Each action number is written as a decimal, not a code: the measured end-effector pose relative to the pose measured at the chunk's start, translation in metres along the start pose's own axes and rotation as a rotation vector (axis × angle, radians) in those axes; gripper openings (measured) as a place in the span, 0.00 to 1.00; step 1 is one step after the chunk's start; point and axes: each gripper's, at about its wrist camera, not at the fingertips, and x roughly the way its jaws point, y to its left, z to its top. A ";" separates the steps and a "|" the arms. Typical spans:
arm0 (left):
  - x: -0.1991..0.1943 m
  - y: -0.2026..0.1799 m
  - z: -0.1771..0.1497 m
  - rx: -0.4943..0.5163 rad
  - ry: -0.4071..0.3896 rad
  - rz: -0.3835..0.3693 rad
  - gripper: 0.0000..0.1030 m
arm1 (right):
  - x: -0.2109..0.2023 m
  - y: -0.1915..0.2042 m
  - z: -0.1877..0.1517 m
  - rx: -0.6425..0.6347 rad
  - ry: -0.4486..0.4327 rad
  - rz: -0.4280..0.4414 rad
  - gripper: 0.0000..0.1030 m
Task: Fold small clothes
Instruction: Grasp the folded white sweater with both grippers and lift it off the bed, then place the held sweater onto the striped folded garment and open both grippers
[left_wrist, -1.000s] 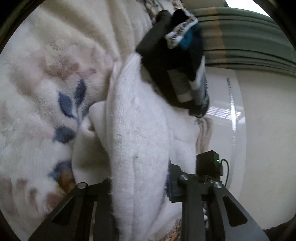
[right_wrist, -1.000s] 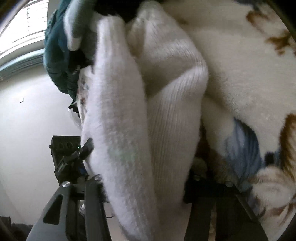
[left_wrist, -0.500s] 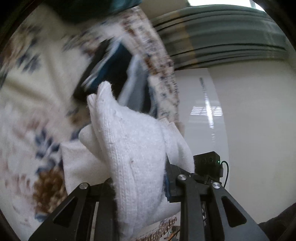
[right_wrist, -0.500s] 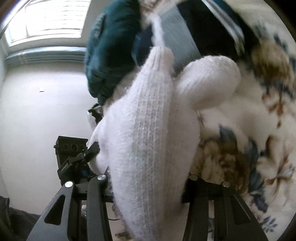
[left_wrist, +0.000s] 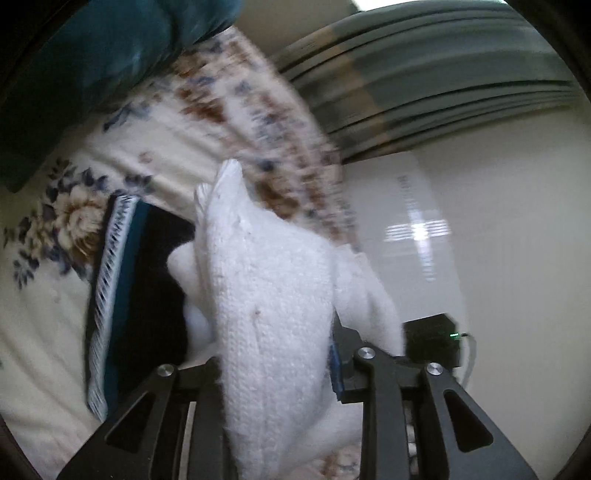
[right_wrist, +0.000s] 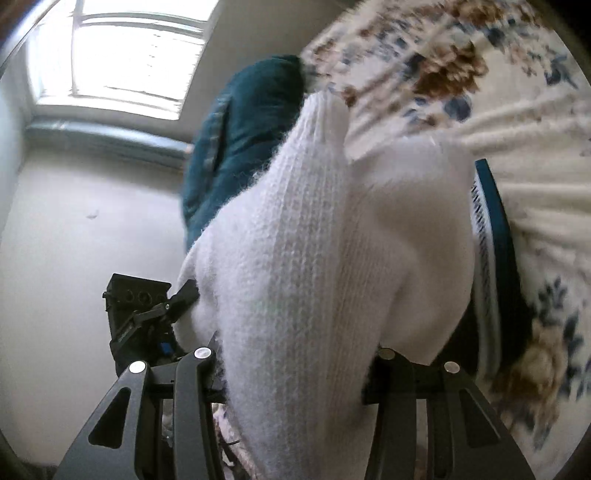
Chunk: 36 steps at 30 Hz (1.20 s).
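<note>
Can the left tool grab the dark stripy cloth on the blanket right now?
Probably not yet. The left tool is shut on the white sock, so it has no free grip. The dark stripy cloth lies uncovered on the flowery blanket, but the sock must go first.

A white knitted garment (left_wrist: 273, 314) fills the middle of both views, blocking the way forward. Open floor (left_wrist: 498, 258) lies right in the left view; a dark folded garment (left_wrist: 140, 295) lies left.

Sock (left_wrist: 273, 317) between both gripper fingers, folded garment (left_wrist: 136, 295) on blanket (left_wrist: 44, 332) behind
</note>
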 end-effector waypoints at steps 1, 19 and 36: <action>0.012 0.011 0.000 -0.005 0.024 0.035 0.23 | 0.013 -0.007 0.015 0.010 0.016 -0.013 0.46; 0.006 0.039 -0.009 -0.060 0.051 0.125 0.44 | 0.043 -0.035 0.074 0.121 0.080 -0.060 0.50; 0.021 0.092 -0.131 -0.208 0.131 0.059 0.77 | 0.037 -0.107 0.032 0.201 0.226 -0.141 0.78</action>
